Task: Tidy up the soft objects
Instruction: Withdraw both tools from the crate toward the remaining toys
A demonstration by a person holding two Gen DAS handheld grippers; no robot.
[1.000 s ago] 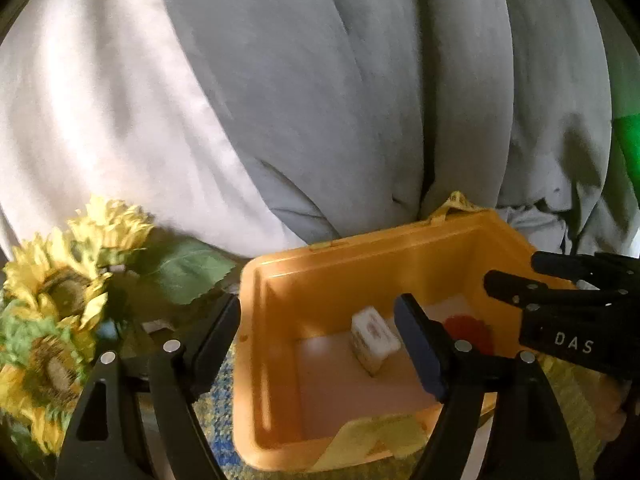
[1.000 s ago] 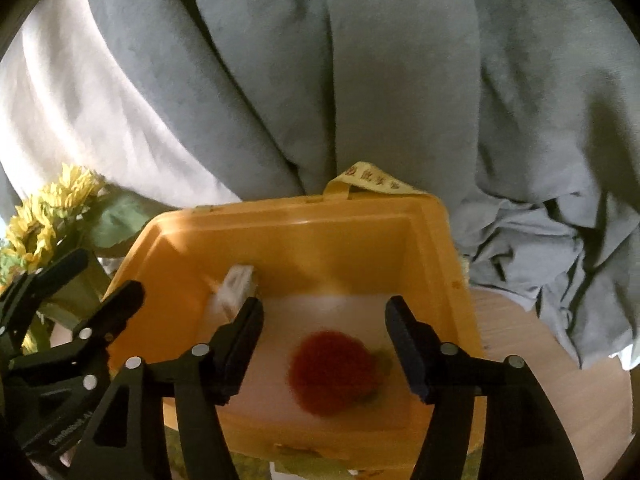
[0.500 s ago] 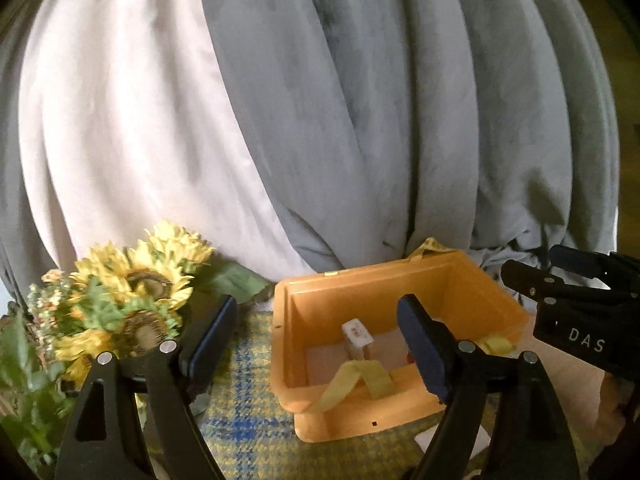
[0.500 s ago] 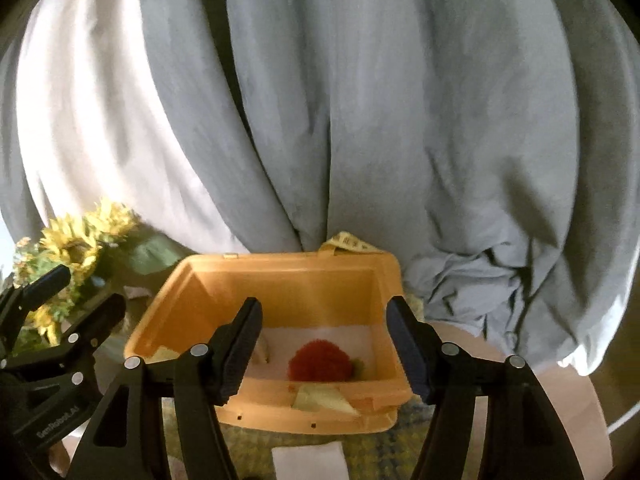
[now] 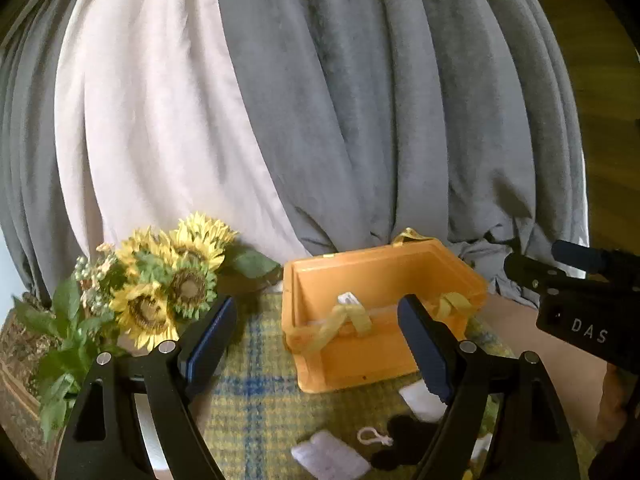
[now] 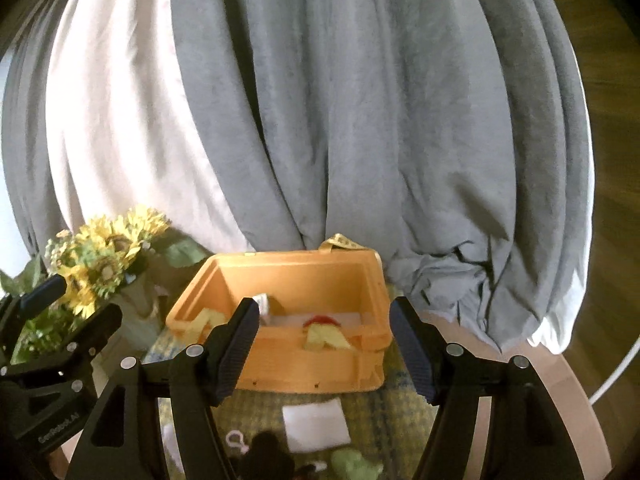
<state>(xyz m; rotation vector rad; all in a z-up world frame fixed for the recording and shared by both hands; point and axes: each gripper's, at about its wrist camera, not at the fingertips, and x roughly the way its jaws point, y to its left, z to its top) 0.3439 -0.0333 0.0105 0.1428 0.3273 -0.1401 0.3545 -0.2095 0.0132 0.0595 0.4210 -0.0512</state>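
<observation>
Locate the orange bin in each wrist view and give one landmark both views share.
Left wrist: orange bin sits right of centre, between the gripper fingers.
Right wrist: the bin sits lower centre, between the fingers.
Shared landmark: the sunflowers, left of the bin in both.

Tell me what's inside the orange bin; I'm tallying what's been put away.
Inside the orange bin: a red fuzzy item, a small white item. The near wall hides the floor.

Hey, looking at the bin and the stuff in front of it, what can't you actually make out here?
- Red item in orange bin: right view, mostly behind the front wall.
- Black toy: left view, too dark, partly behind the left gripper.
- Green toy: right view, cut off by bottom edge.
</observation>
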